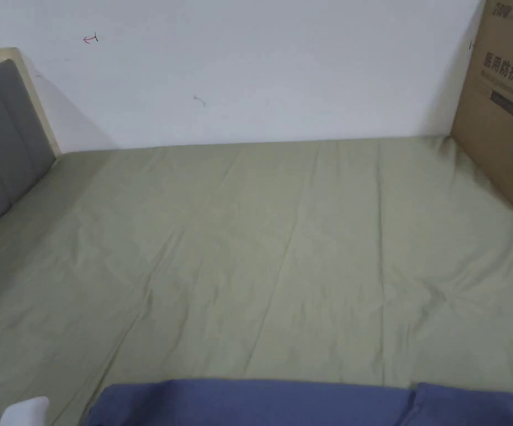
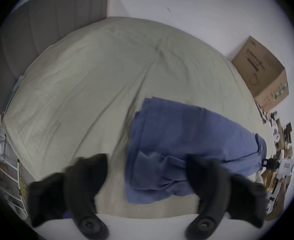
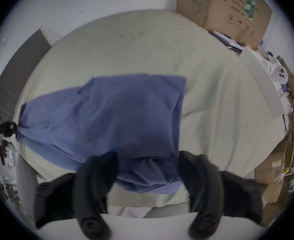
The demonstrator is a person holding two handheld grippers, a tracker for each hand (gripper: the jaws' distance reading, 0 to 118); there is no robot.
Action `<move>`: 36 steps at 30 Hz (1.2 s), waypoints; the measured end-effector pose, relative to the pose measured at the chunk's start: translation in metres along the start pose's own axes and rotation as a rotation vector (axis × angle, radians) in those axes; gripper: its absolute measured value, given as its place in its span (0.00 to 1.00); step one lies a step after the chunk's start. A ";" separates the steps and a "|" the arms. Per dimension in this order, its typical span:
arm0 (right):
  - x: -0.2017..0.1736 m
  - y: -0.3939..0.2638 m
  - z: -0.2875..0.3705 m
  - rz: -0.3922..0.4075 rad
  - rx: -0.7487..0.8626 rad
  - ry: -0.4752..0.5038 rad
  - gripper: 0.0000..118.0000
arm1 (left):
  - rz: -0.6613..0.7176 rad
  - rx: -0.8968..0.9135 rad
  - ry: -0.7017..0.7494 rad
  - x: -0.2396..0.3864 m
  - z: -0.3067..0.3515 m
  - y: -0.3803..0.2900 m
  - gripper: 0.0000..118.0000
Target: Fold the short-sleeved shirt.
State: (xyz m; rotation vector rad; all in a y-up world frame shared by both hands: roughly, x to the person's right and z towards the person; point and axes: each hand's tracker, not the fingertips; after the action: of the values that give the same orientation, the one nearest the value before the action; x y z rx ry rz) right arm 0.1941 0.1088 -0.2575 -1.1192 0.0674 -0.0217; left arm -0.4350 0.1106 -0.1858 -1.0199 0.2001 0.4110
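I see both sets of jaws spread wide, gripping nothing: left gripper, right gripper. Blue shirt lies on bed at near edge. Cardboard box far right, grey headboard left.

The head view looked down across the bed toward the wall. Both gripper views sat low at the bed's near edge, facing the same way, sharing the blue shirt and cardboard box.
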 end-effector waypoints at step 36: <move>-0.193 0.018 0.039 0.078 0.240 0.241 0.00 | 0.631 -0.060 -0.749 -0.084 -0.055 -0.009 0.95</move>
State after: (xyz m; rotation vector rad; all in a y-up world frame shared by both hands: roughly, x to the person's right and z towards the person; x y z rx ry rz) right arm 0.0034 0.1617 -0.2487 -0.8687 0.3159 -0.0927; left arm -0.5054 0.0394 -0.1774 -0.7825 -0.1777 1.3443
